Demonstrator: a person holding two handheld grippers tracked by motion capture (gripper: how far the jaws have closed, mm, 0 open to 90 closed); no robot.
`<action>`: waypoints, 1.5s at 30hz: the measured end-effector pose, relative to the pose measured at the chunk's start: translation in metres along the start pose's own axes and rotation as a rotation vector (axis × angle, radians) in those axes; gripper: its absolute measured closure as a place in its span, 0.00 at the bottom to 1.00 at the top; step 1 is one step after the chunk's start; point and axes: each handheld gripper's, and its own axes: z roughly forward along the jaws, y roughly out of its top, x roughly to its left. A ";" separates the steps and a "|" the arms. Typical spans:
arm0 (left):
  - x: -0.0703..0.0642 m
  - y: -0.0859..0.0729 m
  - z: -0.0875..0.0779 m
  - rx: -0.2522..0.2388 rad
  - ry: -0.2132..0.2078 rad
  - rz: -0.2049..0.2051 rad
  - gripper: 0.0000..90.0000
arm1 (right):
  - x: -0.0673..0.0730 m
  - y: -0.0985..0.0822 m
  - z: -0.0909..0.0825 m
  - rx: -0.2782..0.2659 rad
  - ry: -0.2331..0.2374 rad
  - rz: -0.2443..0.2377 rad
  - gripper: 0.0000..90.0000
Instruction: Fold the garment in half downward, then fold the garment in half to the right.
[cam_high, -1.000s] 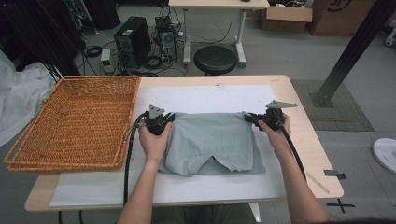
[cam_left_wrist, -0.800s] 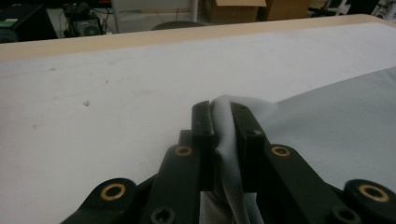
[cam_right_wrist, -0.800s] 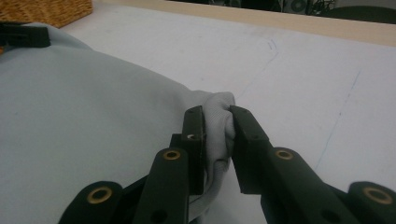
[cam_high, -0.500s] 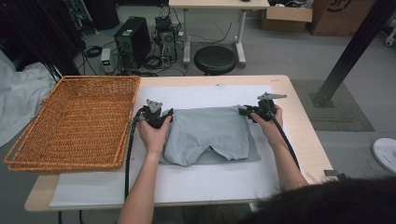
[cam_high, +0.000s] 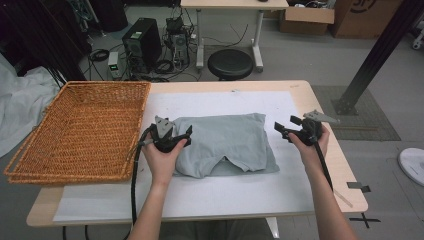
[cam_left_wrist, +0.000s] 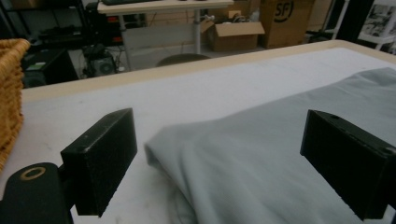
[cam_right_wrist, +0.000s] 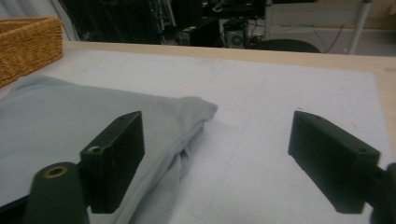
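Note:
A grey folded garment (cam_high: 225, 145) lies flat on the white sheet in the middle of the table. My left gripper (cam_high: 182, 136) hovers at its upper left corner, jaws open. In the left gripper view the left gripper (cam_left_wrist: 219, 140) has the garment (cam_left_wrist: 280, 158) lying low between its jaws, with both pads off the cloth. My right gripper (cam_high: 282, 127) stands open just right of the garment's upper right corner. In the right gripper view the right gripper (cam_right_wrist: 219, 140) has the garment (cam_right_wrist: 70, 126) beside one jaw and bare sheet between them. Both pairs of jaws have just been opening.
A large wicker basket (cam_high: 80, 130) stands on the table's left end, also seen as the basket (cam_left_wrist: 9, 93) and the basket (cam_right_wrist: 28, 42). The white sheet (cam_high: 225, 197) covers most of the tabletop. A stool (cam_high: 230, 62), a computer tower and cables stand on the floor beyond.
Both grippers opened and let go of the garment's upper corners. The right gripper drew away to the right, off the cloth. The garment now lies released, slightly farther up the table.

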 end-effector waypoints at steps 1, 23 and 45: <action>-0.003 -0.003 -0.003 -0.003 -0.005 0.002 0.13 | 0.002 -0.003 -0.005 -0.004 -0.021 0.000 0.18; 0.001 -0.020 -0.024 0.036 -0.058 -0.078 0.11 | 0.006 -0.015 -0.044 -0.079 -0.057 0.026 0.18; 0.000 -0.025 -0.010 0.142 -0.050 -0.217 0.13 | 0.006 -0.023 -0.041 -0.089 -0.039 0.019 0.21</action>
